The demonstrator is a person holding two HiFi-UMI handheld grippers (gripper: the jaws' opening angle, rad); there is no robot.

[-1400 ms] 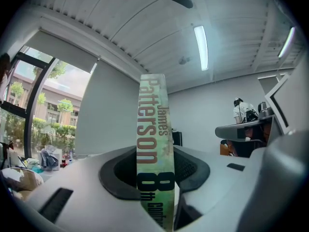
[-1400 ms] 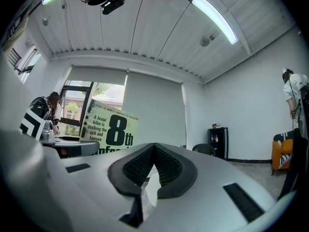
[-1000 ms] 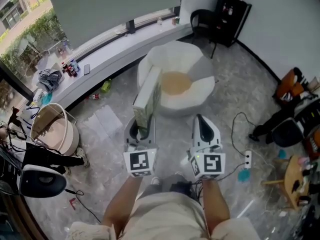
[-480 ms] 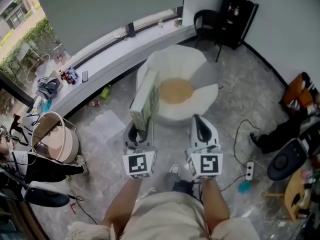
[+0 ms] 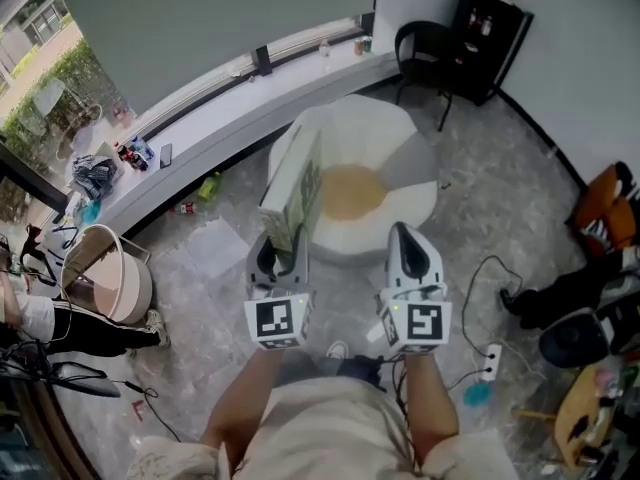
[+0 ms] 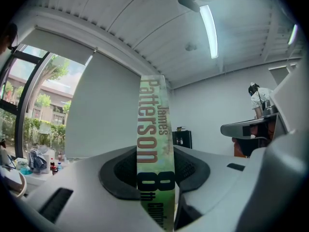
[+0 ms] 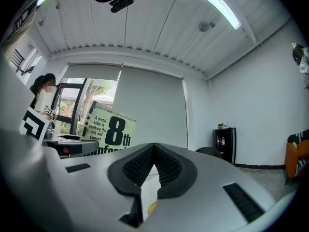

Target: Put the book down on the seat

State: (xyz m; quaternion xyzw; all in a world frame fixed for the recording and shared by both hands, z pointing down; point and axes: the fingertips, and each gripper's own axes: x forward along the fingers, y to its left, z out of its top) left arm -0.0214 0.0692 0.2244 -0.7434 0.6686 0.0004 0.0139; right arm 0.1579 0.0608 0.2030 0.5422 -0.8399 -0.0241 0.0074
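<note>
Left gripper (image 5: pixel 281 252) clamped on the book (image 5: pixel 293 190), pads pinching across its thickness near the bottom edge. The spine faces back toward the holder, and the book stands upright out of the jaws. Likely gripped low so the free end can tip onto the cushion first. Right gripper (image 5: pixel 408 244) is clenched on nothing, its pad tips meeting. It is carried level beside the left one, apart from the book, and seems to be only along for the walk. The book is in the air over the floor, just short of the seat (image 5: pixel 345 128), not yet touching it. The seat is a white tub chair with a tan cushion, straight ahead of both grippers and bare, so nothing needs clearing. The book is a thick paperback in mottled green. The spine carries the author's name in brownish letters and a heavy black "8th" below. The cover, seen from the right gripper view, has the same big "8th" plus a small black blurb. It looks stiff enough to hold upright from a one-edge grip; no sag visible.
</note>
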